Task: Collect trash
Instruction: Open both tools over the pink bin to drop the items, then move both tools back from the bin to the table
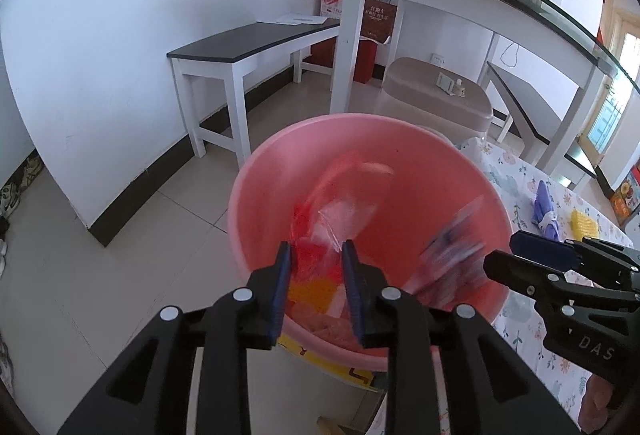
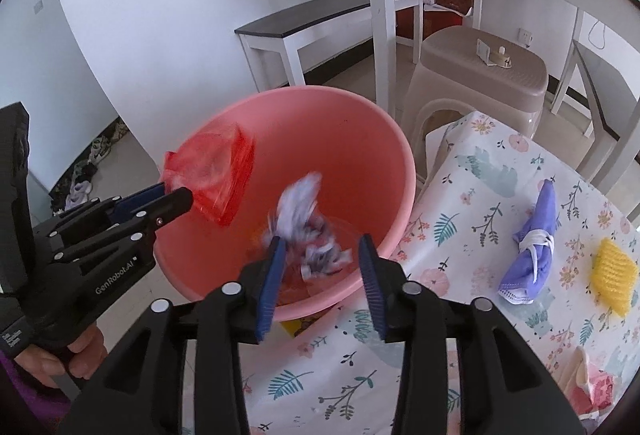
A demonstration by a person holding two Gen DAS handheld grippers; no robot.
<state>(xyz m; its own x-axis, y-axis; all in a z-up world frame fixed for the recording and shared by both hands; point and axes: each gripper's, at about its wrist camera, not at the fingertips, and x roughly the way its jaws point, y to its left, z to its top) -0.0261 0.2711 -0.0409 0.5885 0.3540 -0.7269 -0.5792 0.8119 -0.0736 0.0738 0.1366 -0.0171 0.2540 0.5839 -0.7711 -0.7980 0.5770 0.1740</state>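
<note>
Two grippers meet over a pink basin (image 1: 256, 195) in the left wrist view, which fills the lower middle of the frame. The left gripper (image 1: 316, 255) rises from the bottom edge with its blue-lined fingers spread, and a red plastic bag (image 1: 320, 219) hangs between and just past their tips inside the basin; whether the pads touch it cannot be told here. Lower in the basin lies a yellow scrap (image 1: 314, 293). To the right of the bag a crumpled wrapper (image 1: 452, 247), blue and white and blurred, sits in mid-air within the basin's mouth. The right gripper (image 1: 508, 255) enters from the right edge, its tips near the basin rim. At far right a flowered tablecloth (image 1: 516, 319) carries a purple cloth bundle (image 1: 546, 211) and a yellow sponge (image 1: 582, 225). A black-topped bench (image 1: 248, 43) stands in the upper middle. In the right wrist view the basin (image 2: 380, 131) sits in the centre, just beside the tablecloth's (image 2: 460, 235) left edge. The left gripper (image 2: 182, 193) comes in from the left, held by a hand (image 2: 76, 355) at the lower left, and the red bag (image 2: 216, 175) hangs off its tips above the basin's left rim; the angle hides whether they pinch it. The right gripper (image 2: 324, 243) has its fingers spread wide, and the blurred wrapper (image 2: 304, 215) lies loose just beyond them, over the basin's inside. The purple bundle (image 2: 532, 247) and yellow sponge (image 2: 614, 275) rest on the cloth at right, well apart from the basin, and a beige stool (image 2: 480, 75) stands in the upper right.
</note>
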